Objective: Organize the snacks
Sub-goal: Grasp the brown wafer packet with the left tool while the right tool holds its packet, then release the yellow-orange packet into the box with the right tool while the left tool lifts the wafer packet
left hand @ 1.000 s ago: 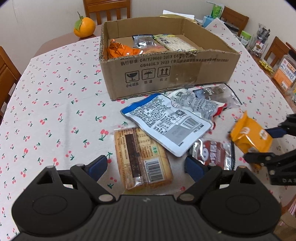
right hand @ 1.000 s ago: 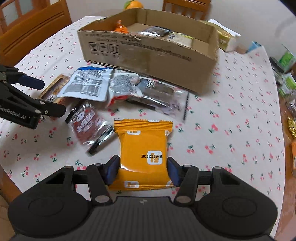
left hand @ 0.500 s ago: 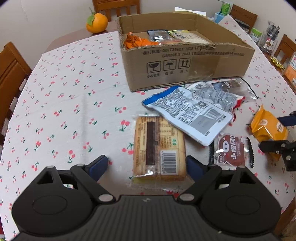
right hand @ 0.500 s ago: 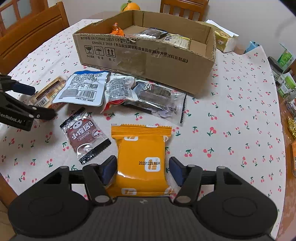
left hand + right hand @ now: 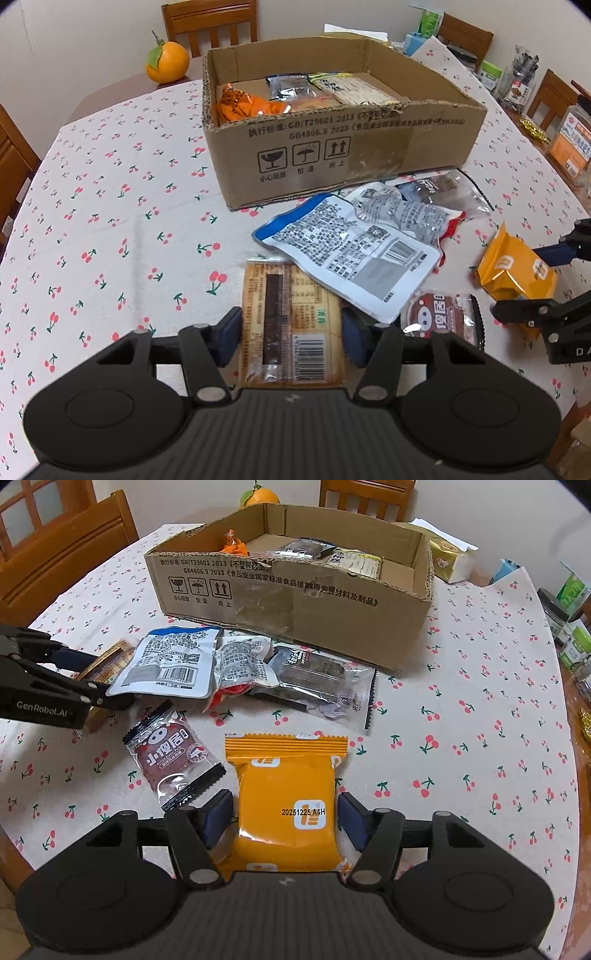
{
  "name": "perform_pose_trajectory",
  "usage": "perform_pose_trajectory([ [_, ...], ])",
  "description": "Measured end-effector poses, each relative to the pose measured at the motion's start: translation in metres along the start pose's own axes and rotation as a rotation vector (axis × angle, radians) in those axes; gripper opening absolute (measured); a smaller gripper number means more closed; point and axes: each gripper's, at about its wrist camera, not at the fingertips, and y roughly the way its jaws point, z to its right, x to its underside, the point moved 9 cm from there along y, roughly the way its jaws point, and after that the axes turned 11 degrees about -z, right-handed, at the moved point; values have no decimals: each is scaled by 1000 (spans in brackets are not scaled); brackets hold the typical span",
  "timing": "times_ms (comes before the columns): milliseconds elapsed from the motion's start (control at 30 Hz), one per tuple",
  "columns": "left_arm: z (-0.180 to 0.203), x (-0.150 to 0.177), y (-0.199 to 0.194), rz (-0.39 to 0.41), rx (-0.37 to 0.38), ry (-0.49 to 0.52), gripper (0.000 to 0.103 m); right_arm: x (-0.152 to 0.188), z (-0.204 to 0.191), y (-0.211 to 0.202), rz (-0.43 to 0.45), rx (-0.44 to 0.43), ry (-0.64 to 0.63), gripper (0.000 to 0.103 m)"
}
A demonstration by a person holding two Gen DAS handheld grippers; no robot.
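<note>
My left gripper (image 5: 291, 336) is shut on a tan biscuit pack (image 5: 290, 317) that lies on the cherry-print tablecloth (image 5: 110, 229). My right gripper (image 5: 286, 818) has its pads at both sides of an orange snack pack (image 5: 286, 794); the jaws look just short of pressing it. The cardboard box (image 5: 343, 147) behind holds several snacks. A white-and-blue pouch (image 5: 351, 247), a grey pouch (image 5: 402, 210), a dark clear pack (image 5: 314, 672) and a small brown pack (image 5: 170, 757) lie in front of the box.
An orange fruit (image 5: 166, 61) sits behind the box at the left. Wooden chairs (image 5: 62, 550) ring the table. Jars and boxes (image 5: 517, 85) crowd the right side. The table's near edge runs just below both grippers.
My left gripper moved forward and closed its jaws from wide open onto the tan biscuit pack. My right gripper stays around the orange pack, slightly drawn back.
</note>
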Motion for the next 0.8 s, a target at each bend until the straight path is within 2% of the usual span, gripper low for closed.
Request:
perform_pose_trajectory([
  [233, -2, 2, -1, -9, 3, 4, 54, 2, -3, -1, -7, 6, -1, 66],
  [300, -3, 4, -3, -15, 6, 4, 54, 2, -3, -2, -8, 7, 6, 56],
  [400, -6, 7, -6, -23, 2, 11, 54, 2, -1, -4, -11, 10, 15, 53],
  [800, -16, 16, -39, -27, -11, 59, 54, -10, 3, -35, 23, -4, 23, 52],
])
